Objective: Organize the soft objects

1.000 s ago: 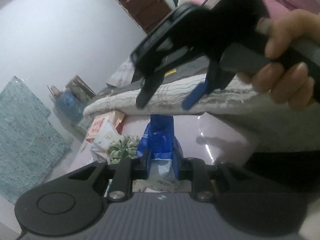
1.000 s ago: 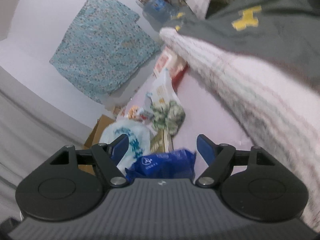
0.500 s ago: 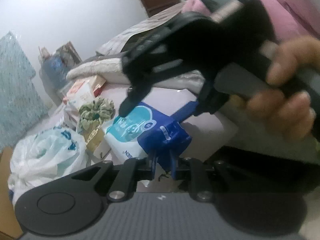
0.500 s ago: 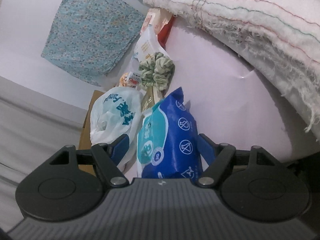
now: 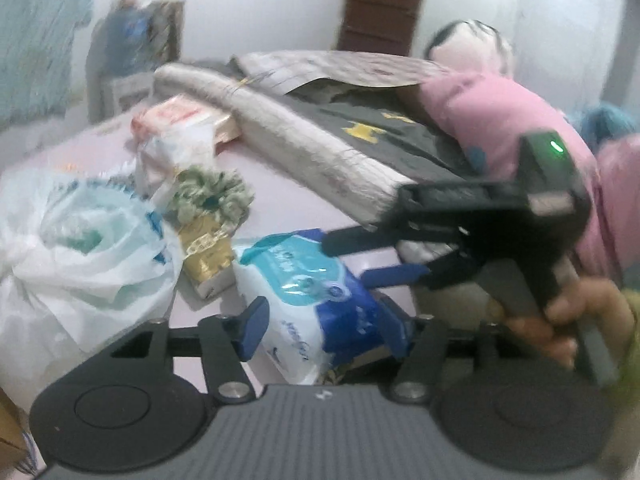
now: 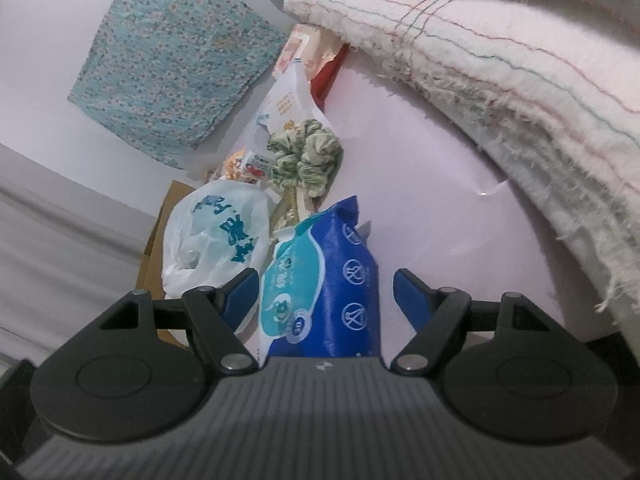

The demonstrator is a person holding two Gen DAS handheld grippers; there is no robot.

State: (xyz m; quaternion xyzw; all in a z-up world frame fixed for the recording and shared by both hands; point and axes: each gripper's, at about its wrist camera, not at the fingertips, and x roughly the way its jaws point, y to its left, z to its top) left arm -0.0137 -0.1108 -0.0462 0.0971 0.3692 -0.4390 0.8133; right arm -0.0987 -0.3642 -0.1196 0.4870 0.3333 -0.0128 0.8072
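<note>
A: Wipes pack (image 5: 320, 304), blue and teal, lies on the pink sheet (image 5: 280, 200) at six o'clock from the green scrunchie (image 5: 212, 192); left gripper (image 5: 320, 328) straddles it, jaws opening, pads just off the wrapper.

B: And the right gripper (image 6: 324, 292)?

A: Fingers apart on either side of the pack, not pressing; white plastic bag (image 6: 220, 240) at nine o'clock.

B: How to finish well?

A: Probably release fully before the other closes; grip the pack's middle, gently, since the film would likely crumple; keep clear of the folded blanket (image 6: 500, 60) at two o'clock.
</note>
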